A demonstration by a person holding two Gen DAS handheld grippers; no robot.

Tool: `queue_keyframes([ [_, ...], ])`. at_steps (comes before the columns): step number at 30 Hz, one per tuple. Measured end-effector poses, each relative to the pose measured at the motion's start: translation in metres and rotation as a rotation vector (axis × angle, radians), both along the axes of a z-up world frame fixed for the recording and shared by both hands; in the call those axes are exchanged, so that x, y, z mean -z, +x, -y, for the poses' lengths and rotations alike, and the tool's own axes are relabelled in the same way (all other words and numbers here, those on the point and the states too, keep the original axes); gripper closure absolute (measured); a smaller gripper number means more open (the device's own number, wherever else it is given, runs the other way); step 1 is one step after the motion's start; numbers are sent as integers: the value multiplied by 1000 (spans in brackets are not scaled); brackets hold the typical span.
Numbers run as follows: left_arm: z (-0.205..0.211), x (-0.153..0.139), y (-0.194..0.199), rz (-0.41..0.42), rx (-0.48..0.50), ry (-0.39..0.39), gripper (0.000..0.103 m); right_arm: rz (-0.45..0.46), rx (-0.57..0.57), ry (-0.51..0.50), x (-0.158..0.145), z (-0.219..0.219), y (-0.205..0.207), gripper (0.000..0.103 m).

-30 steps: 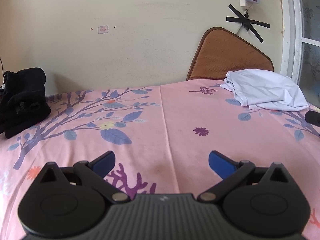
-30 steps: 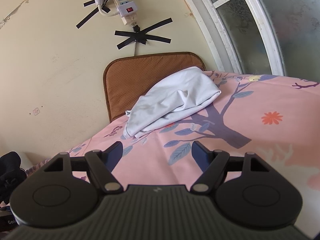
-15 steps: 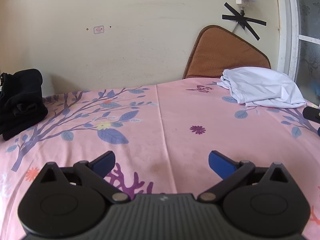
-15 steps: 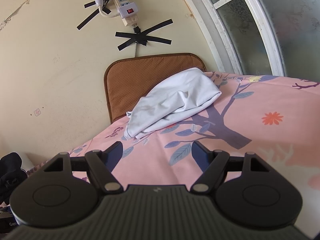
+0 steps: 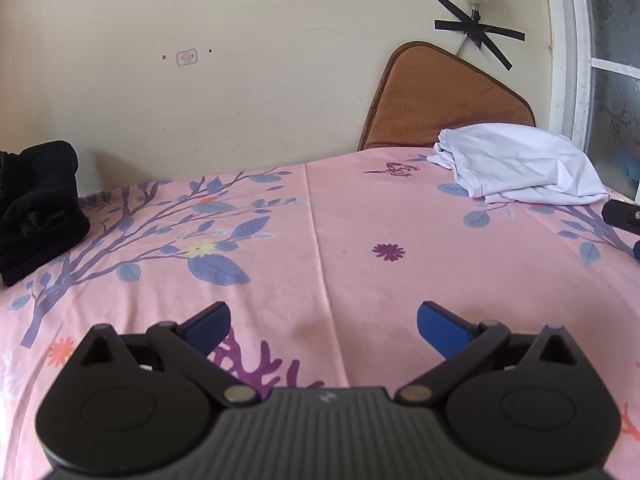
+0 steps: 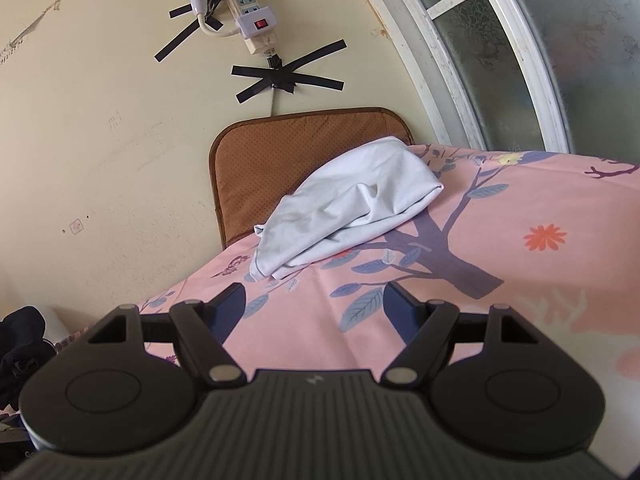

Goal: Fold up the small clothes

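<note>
Here both the left gripper (image 5: 322, 320) and right gripper (image 6: 314, 304) hover spread and empty over the pink bedsheet (image 5: 340, 232); the white garment (image 6: 344, 208) lies bunched at the far edge beside the brown cushion (image 6: 272, 152) — black clothes (image 5: 36, 208) sit at the left edge.

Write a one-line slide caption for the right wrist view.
Open right gripper faces a bundled white garment on the pink floral sheet.

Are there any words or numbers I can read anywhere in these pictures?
None can be read.
Small sticker on the wall: too blurred to read.
Power strip: only a red switch shows, no letters.
Gripper bodies: a small light mark, not words.
</note>
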State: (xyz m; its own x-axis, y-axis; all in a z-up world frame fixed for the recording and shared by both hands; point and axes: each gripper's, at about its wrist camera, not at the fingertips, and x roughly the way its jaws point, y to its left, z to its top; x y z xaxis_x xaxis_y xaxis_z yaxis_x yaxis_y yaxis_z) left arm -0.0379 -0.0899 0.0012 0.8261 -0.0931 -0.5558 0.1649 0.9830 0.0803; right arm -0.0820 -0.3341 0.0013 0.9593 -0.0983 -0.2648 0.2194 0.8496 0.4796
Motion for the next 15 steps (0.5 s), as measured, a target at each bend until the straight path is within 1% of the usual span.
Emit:
queue_keyframes([
  [15,0,1,2,-21,13,0,0,2,-1,0,-2,-1,1,25],
])
